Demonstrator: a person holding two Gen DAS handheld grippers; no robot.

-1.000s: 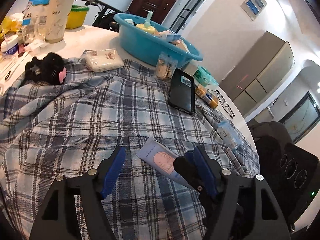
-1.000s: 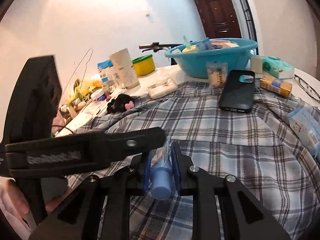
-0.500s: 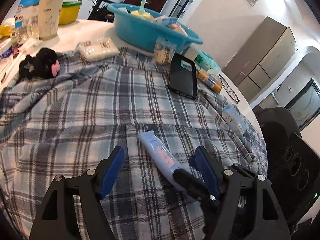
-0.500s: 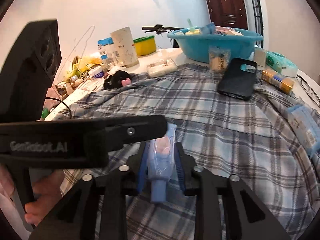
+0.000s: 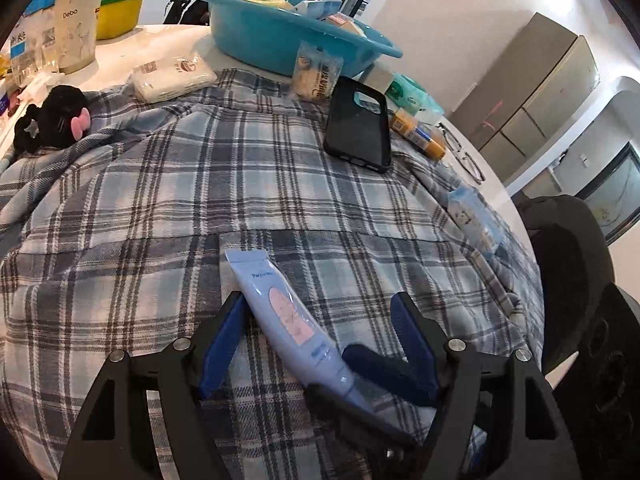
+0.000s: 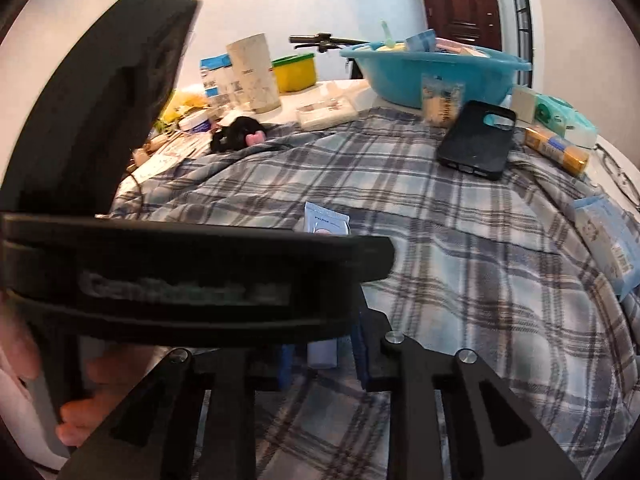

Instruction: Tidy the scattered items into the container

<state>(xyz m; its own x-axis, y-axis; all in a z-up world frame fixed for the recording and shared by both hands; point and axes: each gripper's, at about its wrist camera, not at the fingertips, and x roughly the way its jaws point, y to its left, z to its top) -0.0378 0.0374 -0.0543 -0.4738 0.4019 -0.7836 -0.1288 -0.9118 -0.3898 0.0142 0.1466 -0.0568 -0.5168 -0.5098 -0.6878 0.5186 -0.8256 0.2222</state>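
White bench (image 5: 168, 36) — largely covered by a plaid cloth (image 5: 200, 184). On its bare surface: blue basin (image 5: 280, 40), yellow tub (image 5: 118, 16), white packet (image 5: 174, 78) at the cloth's edge, glasses (image 5: 464, 152) — and clutter at the left.

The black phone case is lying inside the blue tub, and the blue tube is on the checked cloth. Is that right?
Not quite. The black phone case is not inside the blue tub; it lies on the checked cloth, in front of the tub. The left wrist view shows this. The blue tube is indeed on the cloth.
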